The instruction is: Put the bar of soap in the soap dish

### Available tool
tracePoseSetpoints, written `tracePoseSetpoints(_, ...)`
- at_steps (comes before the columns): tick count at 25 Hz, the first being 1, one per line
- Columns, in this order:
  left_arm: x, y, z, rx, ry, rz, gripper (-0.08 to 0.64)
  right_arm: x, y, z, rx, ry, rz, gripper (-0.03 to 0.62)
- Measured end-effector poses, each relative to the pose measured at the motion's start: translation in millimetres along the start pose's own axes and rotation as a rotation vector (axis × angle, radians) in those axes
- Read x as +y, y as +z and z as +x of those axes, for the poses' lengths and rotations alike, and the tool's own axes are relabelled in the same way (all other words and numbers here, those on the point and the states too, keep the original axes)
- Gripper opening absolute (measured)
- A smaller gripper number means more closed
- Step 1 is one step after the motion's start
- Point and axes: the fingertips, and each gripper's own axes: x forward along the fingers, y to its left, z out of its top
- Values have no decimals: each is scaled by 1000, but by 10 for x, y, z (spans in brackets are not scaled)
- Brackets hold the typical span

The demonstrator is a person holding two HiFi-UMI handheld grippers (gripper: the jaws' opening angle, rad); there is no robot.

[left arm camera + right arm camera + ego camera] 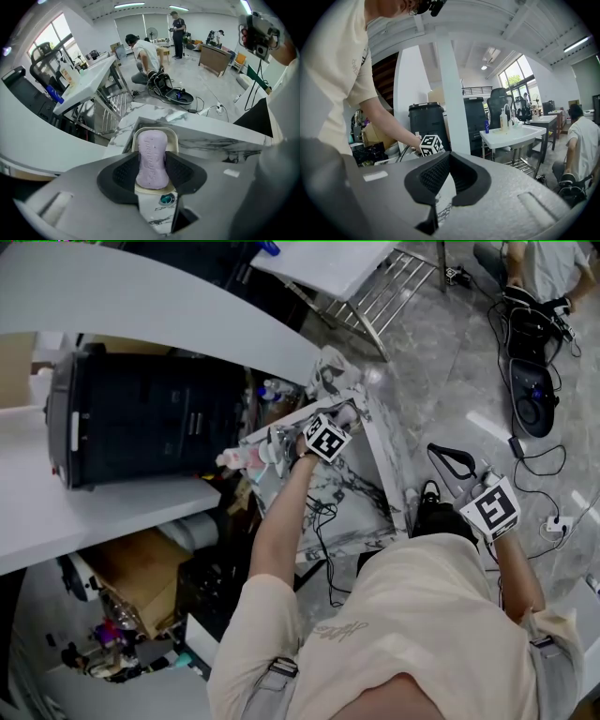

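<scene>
L hand-held gripper (152, 171) was clamped on the lilac oblong bar of soap (152, 154), one black ribbed pad (123, 173) on each long side, gripping approx. mid-length. The soap sat directly over the cream, round-cornered soap dish (173, 136), which rested on the white marble-pattern bench (211, 136). Soap's long axis ran straight away from the gripper and lined up w/ the dish's long axis; its far end fell inside the dish's far rim. Couldn't tell whether the underside already touched the dish floor or hung just above it. Judgement: only a short drop and release looked left, no turning needed.

R hand-held gripper (444, 164) was well off to the right of the dish, away from the bench edge, jaws drawn together at the tips w/ nothing between them. So the L was far nearer the dish and the obvious one to finish; the R looked idle.
</scene>
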Motion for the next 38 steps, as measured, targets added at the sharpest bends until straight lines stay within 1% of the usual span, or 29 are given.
tracePoseSetpoints(2,27,59,-30,-16,7,1,190,-29,-21,-13,-17,-20,36,2)
tracePoseSetpoints(4,58,134,-80,-42,14,2,172,-41,-31,-16,-21,-30,51,2)
tracePoseSetpoints(7,59,35,-88,-18,9,-17,170,4,-4,8,-12,-19,40,2)
tracePoseSetpoints(8,58,59,-117,-31,8,-19,178,22,14,20,-14,-14,32,2)
tracePoseSetpoints(10,60,180,-223,-85,12,-26,183,45,25,37,-19,-12,35,2)
tracePoseSetpoints(13,47,297,-401,-164,23,-86,181,83,56,46,-9,-9,10,2)
tracePoseSetpoints(15,8,386,-566,-236,29,-145,183,129,100,63,-8,-5,-12,2)
tracePoseSetpoints(19,-175,486,-998,-401,39,-300,178,240,122,87,-18,-17,25,2)
tracePoseSetpoints(20,-233,511,-1122,-444,46,-328,173,269,132,86,-20,-16,21,2)
tracePoseSetpoints(22,-358,521,-1387,-521,70,-359,156,351,149,74,-20,-15,12,2)
tracePoseSetpoints(24,-453,479,-1666,-589,104,-381,147,444,172,71,-22,-14,3,2)
tracePoseSetpoints(27,-527,371,-2083,-683,143,-426,99,557,233,99,-30,-5,-19,2)
tracePoseSetpoints(31,-555,173,-2580,-800,208,-517,52,716,356,141,-40,4,-52,2)
tracePoseSetpoints(32,-559,117,-2677,-825,227,-543,19,746,388,152,-44,6,-54,2)
tracePoseSetpoints(35,-628,-51,-2885,-876,268,-588,14,824,485,172,-67,12,-36,2)
tracePoseSetpoints(38,-753,-206,-3033,-920,275,-619,12,906,592,157,-96,10,-33,2)
